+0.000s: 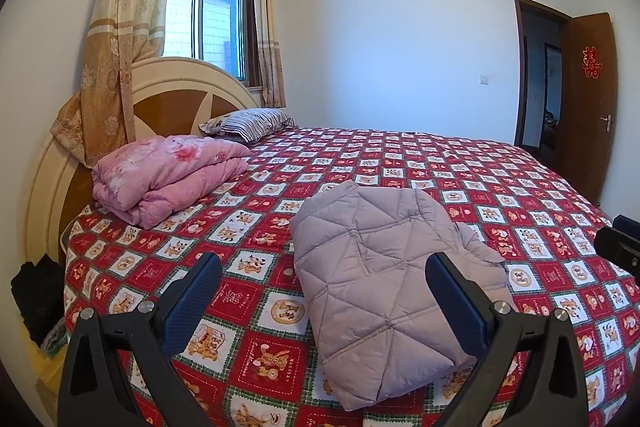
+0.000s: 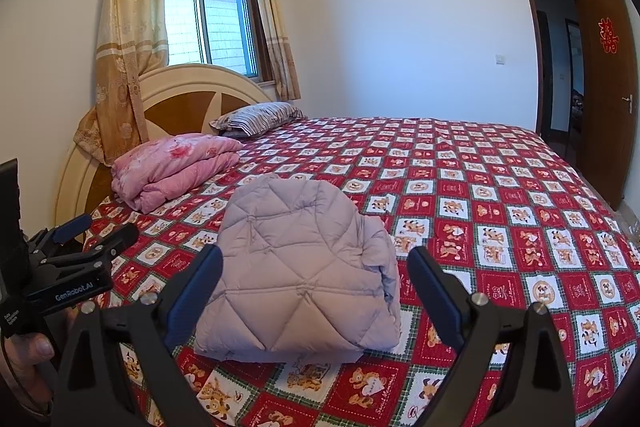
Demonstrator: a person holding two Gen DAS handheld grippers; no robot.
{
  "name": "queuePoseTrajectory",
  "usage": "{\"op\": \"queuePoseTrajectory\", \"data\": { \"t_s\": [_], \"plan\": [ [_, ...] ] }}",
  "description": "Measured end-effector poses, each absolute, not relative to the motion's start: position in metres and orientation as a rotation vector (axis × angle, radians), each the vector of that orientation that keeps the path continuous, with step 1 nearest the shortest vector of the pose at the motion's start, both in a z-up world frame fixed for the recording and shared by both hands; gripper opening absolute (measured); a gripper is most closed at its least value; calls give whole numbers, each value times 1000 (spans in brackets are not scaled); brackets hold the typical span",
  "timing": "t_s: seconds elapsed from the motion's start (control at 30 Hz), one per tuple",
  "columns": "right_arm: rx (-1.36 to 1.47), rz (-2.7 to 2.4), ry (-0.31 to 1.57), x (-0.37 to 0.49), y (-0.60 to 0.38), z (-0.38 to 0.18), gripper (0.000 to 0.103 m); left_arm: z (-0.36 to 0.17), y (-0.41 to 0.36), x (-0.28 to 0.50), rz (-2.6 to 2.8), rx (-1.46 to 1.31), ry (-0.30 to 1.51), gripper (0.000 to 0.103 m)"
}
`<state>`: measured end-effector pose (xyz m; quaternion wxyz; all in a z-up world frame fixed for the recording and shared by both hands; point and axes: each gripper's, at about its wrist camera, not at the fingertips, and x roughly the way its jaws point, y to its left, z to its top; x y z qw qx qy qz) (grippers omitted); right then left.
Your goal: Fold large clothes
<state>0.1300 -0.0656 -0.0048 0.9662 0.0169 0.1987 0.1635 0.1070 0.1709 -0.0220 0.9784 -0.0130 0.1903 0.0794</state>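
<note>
Right hand-held gripper, spread and empty like the left hand-held gripper, faces the folded jacket dead ahead on the bed.

You have one folded lilac quilted jacket at the centre, one folded pink quilt at ten o'clock and one striped pillow beyond it. You also have two grippers, one window at eleven o'clock and one brown door at three o'clock.
</note>
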Motion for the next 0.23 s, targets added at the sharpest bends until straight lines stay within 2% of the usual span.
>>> {"op": "queuePoseTrajectory", "data": {
  "t_s": [0.23],
  "plan": [
    [36, 331, 411, 128, -63, -9, 97, -23, 164, 105, 145, 2, 372, 102]
  ]
}}
